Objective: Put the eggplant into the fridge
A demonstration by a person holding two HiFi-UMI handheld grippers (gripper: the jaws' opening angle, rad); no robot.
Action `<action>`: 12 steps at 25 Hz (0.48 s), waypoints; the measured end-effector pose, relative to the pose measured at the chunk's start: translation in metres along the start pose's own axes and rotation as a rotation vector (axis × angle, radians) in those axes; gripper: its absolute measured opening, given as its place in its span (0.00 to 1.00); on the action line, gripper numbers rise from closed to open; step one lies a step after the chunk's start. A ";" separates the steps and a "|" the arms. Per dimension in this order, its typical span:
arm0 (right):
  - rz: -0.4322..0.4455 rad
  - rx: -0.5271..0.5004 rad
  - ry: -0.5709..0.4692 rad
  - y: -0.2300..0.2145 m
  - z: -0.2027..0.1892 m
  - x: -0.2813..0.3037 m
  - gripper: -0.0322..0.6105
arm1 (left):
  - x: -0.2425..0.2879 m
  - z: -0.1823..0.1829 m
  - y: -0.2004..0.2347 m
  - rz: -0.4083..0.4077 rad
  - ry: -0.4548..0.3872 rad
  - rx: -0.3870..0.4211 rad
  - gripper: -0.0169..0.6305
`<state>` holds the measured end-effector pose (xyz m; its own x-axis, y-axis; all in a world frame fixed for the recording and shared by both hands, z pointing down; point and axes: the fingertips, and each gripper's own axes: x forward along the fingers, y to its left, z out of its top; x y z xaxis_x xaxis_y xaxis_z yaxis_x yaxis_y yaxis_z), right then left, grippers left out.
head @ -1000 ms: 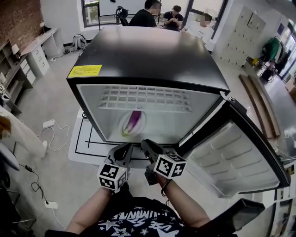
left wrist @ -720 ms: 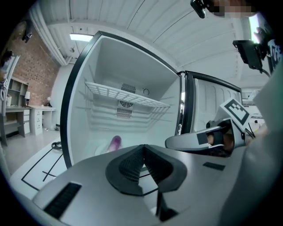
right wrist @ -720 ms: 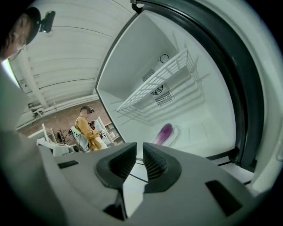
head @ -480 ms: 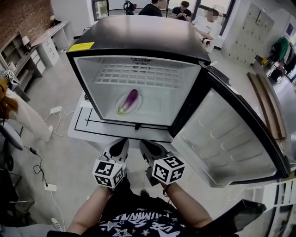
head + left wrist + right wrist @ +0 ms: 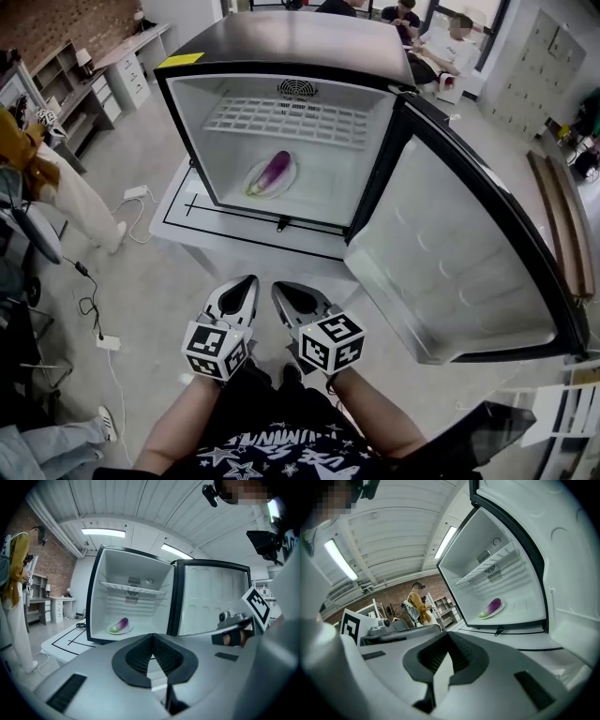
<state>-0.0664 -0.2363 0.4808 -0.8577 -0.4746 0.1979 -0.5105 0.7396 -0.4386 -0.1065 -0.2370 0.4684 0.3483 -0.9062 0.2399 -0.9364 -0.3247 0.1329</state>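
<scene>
Eggplant [image 5: 273, 172] lay on a plate [image 5: 285, 181] inside the open fridge [image 5: 291, 37], long axis near-left to far-right, well apart and straight ahead of left gripper [image 5: 242, 291] and right gripper [image 5: 286, 295], both with jaws together and empty.

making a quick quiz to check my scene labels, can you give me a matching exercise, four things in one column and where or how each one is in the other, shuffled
Things:
1. eggplant
2. fridge door
3. left gripper
4. wire shelf

Places or states:
A. swung wide open
B. jaws shut, empty, outside the fridge
C. high inside the fridge
D. lying on a plate on the fridge floor

Pairs: 1-D, 2-A, 3-B, 4-C
</scene>
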 end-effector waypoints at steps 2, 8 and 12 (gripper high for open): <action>0.007 -0.021 0.001 0.004 -0.001 -0.002 0.06 | -0.001 -0.001 -0.004 0.002 0.006 0.002 0.04; 0.010 -0.018 0.019 0.010 -0.018 -0.004 0.06 | -0.003 -0.008 -0.017 -0.022 0.015 0.002 0.04; -0.004 -0.002 0.043 0.022 -0.039 -0.006 0.06 | -0.024 -0.020 -0.020 -0.028 0.014 -0.001 0.04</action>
<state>-0.0753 -0.1985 0.5044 -0.8576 -0.4565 0.2368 -0.5137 0.7389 -0.4361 -0.0953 -0.2031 0.4788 0.3748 -0.8929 0.2497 -0.9263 -0.3496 0.1402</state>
